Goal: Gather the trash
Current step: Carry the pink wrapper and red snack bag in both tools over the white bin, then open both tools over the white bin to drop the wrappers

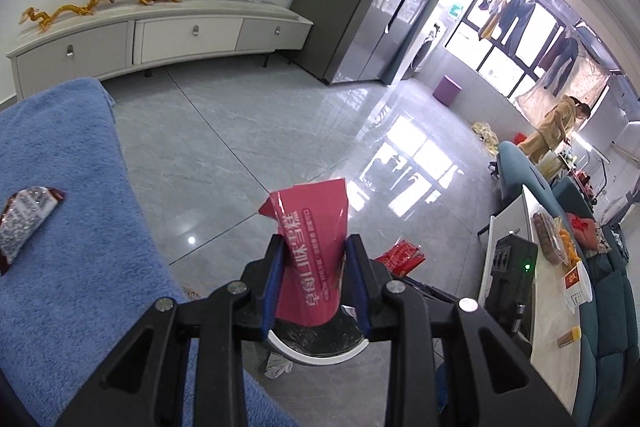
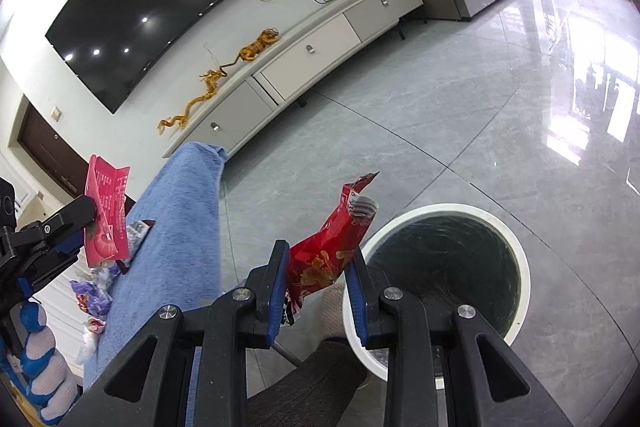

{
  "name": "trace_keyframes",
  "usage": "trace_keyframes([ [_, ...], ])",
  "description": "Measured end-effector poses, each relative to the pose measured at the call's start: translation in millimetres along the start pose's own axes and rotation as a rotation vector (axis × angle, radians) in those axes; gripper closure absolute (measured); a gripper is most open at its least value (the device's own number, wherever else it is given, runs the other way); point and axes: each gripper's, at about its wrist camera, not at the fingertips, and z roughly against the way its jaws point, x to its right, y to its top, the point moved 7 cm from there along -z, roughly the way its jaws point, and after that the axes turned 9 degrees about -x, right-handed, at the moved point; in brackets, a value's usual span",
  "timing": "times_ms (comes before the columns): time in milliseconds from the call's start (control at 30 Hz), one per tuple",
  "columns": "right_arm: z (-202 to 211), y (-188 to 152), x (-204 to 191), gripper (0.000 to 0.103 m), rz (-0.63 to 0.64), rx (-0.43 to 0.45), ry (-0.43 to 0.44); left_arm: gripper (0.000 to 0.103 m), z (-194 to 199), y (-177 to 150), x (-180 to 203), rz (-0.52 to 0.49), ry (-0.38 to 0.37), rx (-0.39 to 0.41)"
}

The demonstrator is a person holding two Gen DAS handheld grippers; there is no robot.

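Pink wrapper (image 1: 310,251): clamped upright between the fingers of the left gripper (image 1: 316,281), lower centre of the left wrist view; top edge crumpled, print facing the camera. Also seen at the left edge of the right wrist view (image 2: 105,215).
Red snack bag (image 2: 332,247): pinched in the right gripper (image 2: 320,287), lower centre of the right wrist view, torn top leaning toward the upper right; in the left wrist view it pokes out just right of the left gripper (image 1: 400,257).
Grippers: both closed on their trash, neither free.
Trash bin (image 2: 516,243): white rim, dark liner, lower right of the right wrist view, just beside the red bag. In the left wrist view its rim (image 1: 320,359) shows directly under the pink wrapper.
Step in hand: judged as carry-to-bin, both pieces near or over the opening, not yet dropped.
Next move: likely bring each piece fully over the opening, then open the jaws; the red bag looks short of the rim and may need a shift to the right.
Left to collect: silver wrapper (image 1: 26,217) on the blue towel (image 1: 72,163), left side; more crumpled wrappers (image 2: 94,291) at lower left of the right wrist view.
Risk: light foil may cling to a pad or drift past the rim.
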Motion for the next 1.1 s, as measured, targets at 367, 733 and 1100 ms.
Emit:
trace_keyframes([
  [367,-24.1,-2.0,17.7,0.077,-0.015,-0.05,-0.04,0.074,-40.8,10.6,8.7,-0.016,-0.031,-0.068],
  [733,-40.1,-9.7,50.2,0.074,-0.062,-0.106,-0.158,0.073,-93.2,13.2,34.9,-0.054,-0.077,-0.155],
  [1100,-32.6,-17.0,82.8,0.046,-0.111,-0.123,-0.29,0.048,-124.1,16.8,48.7,-0.045,-0.074,-0.189],
])
